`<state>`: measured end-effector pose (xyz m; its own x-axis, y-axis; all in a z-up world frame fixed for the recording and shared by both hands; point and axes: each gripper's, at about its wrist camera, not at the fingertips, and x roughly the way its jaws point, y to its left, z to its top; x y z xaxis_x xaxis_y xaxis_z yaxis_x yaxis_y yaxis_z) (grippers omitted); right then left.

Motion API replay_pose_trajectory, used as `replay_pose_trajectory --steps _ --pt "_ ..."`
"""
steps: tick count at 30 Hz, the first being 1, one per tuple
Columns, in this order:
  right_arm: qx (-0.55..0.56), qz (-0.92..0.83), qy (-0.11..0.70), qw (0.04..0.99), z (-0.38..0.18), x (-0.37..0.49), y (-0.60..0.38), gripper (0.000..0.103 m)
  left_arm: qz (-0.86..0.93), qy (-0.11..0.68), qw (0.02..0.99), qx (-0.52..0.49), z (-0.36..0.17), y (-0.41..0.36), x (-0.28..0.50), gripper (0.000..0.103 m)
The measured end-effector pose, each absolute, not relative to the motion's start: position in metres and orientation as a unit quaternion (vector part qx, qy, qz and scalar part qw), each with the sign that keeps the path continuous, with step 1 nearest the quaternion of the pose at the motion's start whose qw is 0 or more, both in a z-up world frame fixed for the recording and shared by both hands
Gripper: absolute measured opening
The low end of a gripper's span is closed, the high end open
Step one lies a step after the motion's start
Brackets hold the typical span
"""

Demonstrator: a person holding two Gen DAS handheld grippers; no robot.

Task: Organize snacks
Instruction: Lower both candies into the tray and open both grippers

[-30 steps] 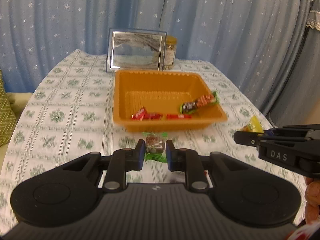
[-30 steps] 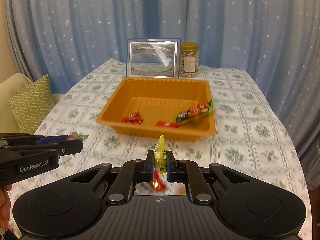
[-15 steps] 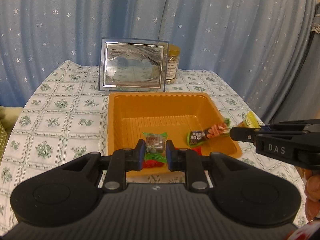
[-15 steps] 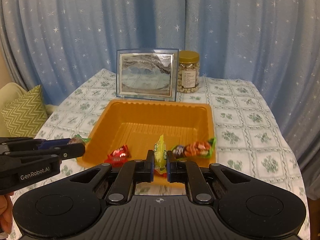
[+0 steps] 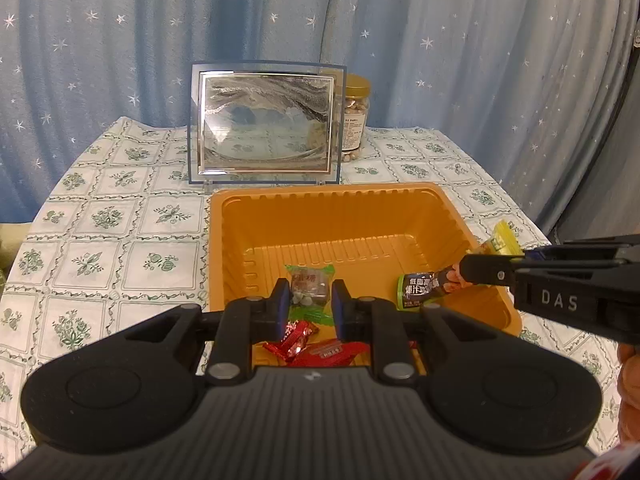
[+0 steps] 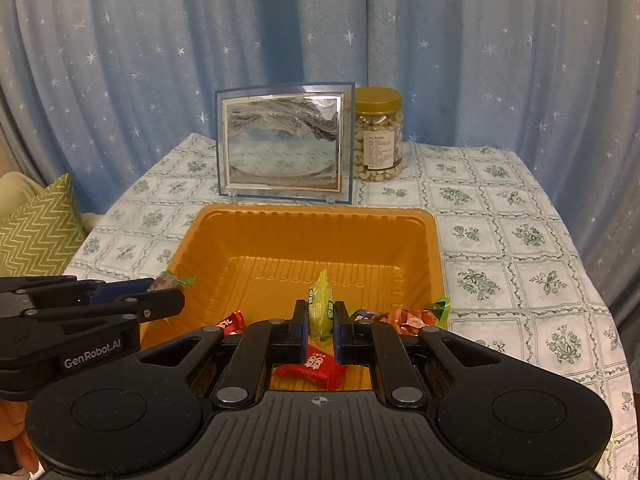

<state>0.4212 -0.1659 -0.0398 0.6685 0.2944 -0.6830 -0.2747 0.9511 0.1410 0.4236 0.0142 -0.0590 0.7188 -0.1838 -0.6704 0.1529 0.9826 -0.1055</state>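
Both carries looked nearly finished; the left gripper (image 5: 306, 300) was clamped on a green-ended brown candy (image 5: 309, 285) above the near left part of the orange tray (image 5: 328, 196); the right gripper (image 6: 321, 322) pinched a yellow sachet (image 6: 320, 304) over the tray's near middle. Red-wrapped sweets (image 6: 316, 366) and a long dark snack bar (image 5: 426, 286) lay inside along the near wall. What remained, in my judgement, was releasing both pieces; no loose snack showed on the tablecloth (image 6: 520, 236) in view.
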Motion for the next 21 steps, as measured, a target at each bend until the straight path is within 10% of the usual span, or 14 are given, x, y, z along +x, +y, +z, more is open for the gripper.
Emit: replay_pose_trajectory --steps 21 --pt "0.023 0.166 0.378 0.911 -0.048 0.431 -0.158 0.012 -0.079 0.360 0.929 -0.025 -0.062 0.032 0.421 0.040"
